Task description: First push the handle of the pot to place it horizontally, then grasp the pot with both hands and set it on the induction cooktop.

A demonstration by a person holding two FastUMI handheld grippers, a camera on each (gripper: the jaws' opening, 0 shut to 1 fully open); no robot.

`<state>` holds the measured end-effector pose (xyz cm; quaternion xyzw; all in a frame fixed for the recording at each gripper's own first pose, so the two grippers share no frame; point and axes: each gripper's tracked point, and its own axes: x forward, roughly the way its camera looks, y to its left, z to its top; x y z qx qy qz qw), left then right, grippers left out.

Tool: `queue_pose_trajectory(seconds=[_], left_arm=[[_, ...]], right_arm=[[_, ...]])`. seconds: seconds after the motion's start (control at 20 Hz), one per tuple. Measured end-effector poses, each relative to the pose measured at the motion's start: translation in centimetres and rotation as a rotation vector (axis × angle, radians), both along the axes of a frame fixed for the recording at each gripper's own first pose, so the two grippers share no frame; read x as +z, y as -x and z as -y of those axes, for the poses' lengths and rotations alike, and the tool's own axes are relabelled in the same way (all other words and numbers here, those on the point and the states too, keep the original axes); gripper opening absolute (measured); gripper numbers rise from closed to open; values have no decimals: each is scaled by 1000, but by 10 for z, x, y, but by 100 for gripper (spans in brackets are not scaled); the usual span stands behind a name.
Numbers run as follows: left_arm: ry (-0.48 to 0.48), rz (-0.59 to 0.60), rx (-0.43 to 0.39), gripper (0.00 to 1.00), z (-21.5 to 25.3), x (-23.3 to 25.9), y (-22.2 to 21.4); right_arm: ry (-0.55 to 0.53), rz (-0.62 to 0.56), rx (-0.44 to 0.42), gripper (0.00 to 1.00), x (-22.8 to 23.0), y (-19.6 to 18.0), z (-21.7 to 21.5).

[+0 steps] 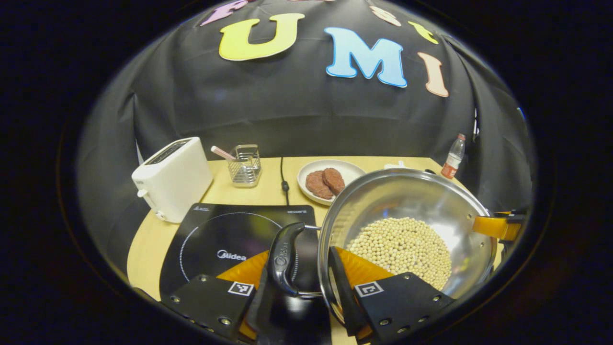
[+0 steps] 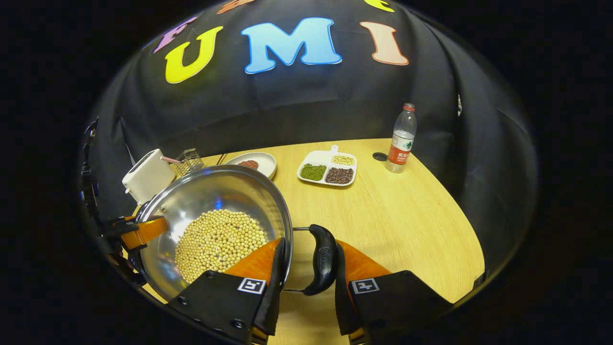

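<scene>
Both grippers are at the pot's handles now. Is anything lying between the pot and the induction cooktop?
Nothing visible does. The pot is directly beside the induction cooktop, whose surface looks bare. The toaster, wire holder and plate of patties stand behind the cooktop, off the path.

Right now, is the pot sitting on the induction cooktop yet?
Apart. The left gripper view shows the pot to the right of the induction cooktop, its handle between the left gripper fingers, the cooktop's ring uncovered.

I read "Midea" in white on the flat black glass induction cooktop (image 1: 225, 239), at about seven o'clock in my left gripper view. Other markings are too small to read.
</scene>
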<state>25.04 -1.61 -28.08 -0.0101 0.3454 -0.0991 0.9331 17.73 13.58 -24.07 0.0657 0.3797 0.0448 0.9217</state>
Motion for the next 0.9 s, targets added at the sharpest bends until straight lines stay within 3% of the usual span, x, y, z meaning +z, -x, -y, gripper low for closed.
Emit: queue_pose_trajectory(seconds=[0.3,0.9], left_arm=[[3,13,30,61,-51,3,-9],[-5,-4,60,61,-139,-14,-33]], right_arm=[[-9,10,19,50,10,-5,-44],[-23,-14,50,47,6,-19,-129]])
